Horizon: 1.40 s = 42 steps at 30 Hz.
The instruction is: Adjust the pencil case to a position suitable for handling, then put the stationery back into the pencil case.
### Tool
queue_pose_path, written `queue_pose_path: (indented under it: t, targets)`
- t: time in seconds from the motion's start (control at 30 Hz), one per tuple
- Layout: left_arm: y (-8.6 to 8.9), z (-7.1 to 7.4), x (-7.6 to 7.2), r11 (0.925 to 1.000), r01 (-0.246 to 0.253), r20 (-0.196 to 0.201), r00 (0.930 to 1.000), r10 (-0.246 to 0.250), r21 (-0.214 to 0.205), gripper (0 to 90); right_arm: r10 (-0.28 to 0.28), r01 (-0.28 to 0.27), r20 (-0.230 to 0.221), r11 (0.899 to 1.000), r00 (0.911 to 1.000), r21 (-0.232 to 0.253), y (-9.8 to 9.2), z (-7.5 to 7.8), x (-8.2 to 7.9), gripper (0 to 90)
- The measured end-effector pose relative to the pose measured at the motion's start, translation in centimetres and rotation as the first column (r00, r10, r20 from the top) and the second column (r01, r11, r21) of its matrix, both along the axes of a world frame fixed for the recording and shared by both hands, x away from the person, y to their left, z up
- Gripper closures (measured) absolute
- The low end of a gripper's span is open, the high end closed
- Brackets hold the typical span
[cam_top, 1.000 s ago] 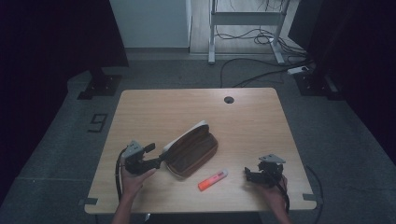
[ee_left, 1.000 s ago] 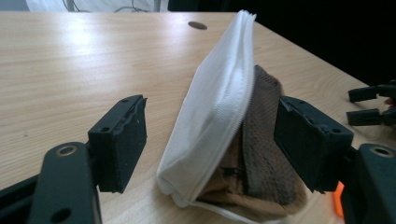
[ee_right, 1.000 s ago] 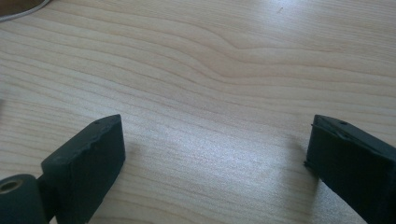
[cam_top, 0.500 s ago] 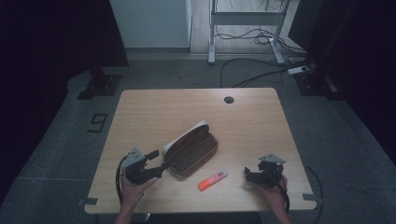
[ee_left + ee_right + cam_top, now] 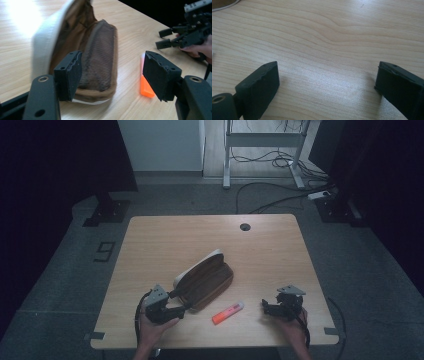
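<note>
The wooden table had a pale grain, a round cable hole near its far edge, and stood on grey carpet in a dim room; cables trailed across the floor beyond it, near a metal frame. You held the left gripper low at the near left of the table, its jaws wide apart and just closing a little, one pad just beside the near end of the brown pouch; I could not tell whether it touched. Nothing was gripped. The pouch lay slanted at the table's middle, its white-edged flap raised. The orange marker lay just right of it, apart. Your right gripper rested near the right edge, jaws wide open over bare wood, holding nothing.
</note>
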State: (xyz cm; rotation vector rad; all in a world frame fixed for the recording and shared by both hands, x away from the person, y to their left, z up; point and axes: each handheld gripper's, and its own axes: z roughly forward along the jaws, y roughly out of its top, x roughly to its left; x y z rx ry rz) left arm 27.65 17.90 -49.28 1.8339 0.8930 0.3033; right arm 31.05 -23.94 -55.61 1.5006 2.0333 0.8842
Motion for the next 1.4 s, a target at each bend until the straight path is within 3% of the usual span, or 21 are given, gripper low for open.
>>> queue_pose_path:
  t: [0.57, 1.13, 1.27, 1.4]
  targets:
    - [-2.9, -0.5, -0.6, 0.9974, 0.064, -0.016, 0.9978, -0.064, 0.034, 32.5, 0.001, -0.001, 0.001, 1.0, 1.0, 0.0, 0.0, 0.0, 0.0, 5.1]
    - [-6.7, -1.8, -1.2, 0.9837, 0.156, -0.07, 0.9862, -0.15, 0.089, 35.5, 0.001, -0.001, 0.003, 1.0, 1.0, 0.001, 0.0, 0.0, 0.0, 5.1]
    - [-7.6, -2.4, -1.1, 0.9798, 0.156, -0.079, 0.986, -0.147, 0.125, 36.5, 0.001, -0.001, 0.002, 1.0, 1.0, 0.001, 0.0, 0.0, 0.0, 5.1]
    - [-8.0, -2.7, -0.9, 0.9793, 0.157, -0.088, 0.9853, -0.146, 0.128, 37.5, 0.001, -0.001, 0.003, 1.0, 1.0, 0.002, 0.0, 0.0, 0.0, 5.1]
